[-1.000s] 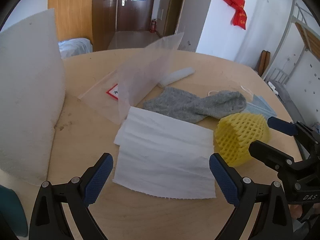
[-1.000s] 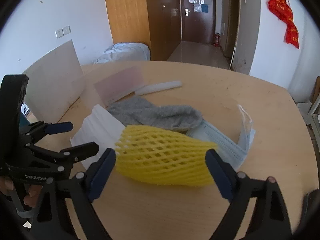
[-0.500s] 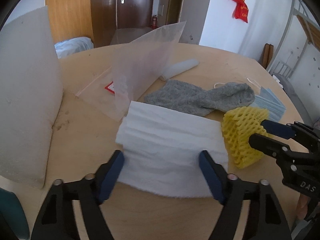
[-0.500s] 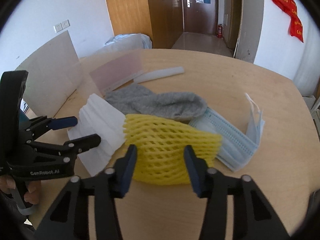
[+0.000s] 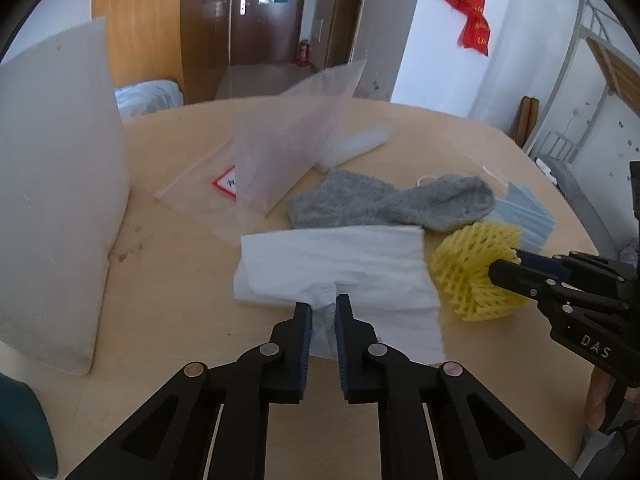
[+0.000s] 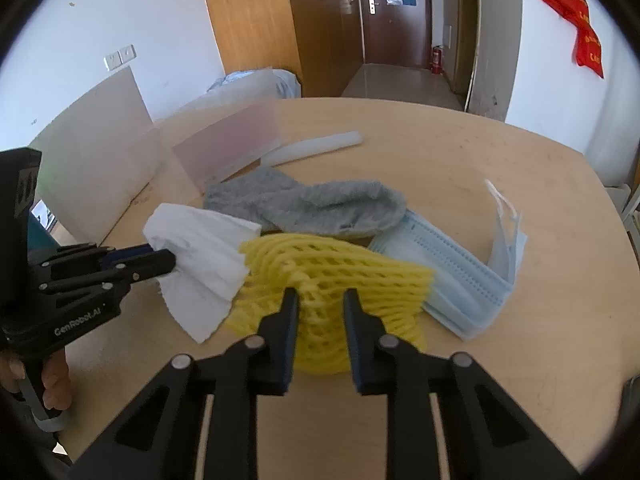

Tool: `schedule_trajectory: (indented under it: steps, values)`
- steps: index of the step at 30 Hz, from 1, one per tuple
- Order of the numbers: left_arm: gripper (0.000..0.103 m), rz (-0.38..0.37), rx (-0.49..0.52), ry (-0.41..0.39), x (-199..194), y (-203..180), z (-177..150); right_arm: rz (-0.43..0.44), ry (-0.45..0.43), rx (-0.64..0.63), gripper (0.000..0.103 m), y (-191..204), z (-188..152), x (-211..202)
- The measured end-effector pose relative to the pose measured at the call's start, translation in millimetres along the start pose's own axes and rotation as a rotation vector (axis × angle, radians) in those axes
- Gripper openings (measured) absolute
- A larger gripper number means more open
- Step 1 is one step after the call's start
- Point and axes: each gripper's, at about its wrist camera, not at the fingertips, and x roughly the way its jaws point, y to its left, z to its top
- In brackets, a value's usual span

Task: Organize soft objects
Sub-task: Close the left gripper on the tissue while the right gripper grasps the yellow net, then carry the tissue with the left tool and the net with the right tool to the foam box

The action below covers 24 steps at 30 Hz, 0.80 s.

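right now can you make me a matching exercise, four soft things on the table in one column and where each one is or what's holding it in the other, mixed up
Things:
1. white tissue
2. yellow foam net
3. grey sock
4. blue face masks

States:
A. pinched in the right gripper
B. free, lying behind the tissue and net
C. pinched in the left gripper
D. free, partly under the net's far end

Pairs: 1-C, 2-A, 3-B, 4-D

Yellow net sleeve (image 6: 340,280), grey sock (image 6: 308,204)
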Motion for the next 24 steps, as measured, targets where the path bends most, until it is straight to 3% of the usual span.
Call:
schedule_trajectory:
  steps: [6, 24]
  values:
    - [0.009, -0.007, 0.006, -0.042, -16, -2, 1, 0.030, -0.014, 0.021, 0.015, -3, 0, -6]
    - [0.009, 0.018, 0.006, -0.172, -81, -13, -15, -0.031, -0.141, -0.033, 0.014, 25, -8, -64]
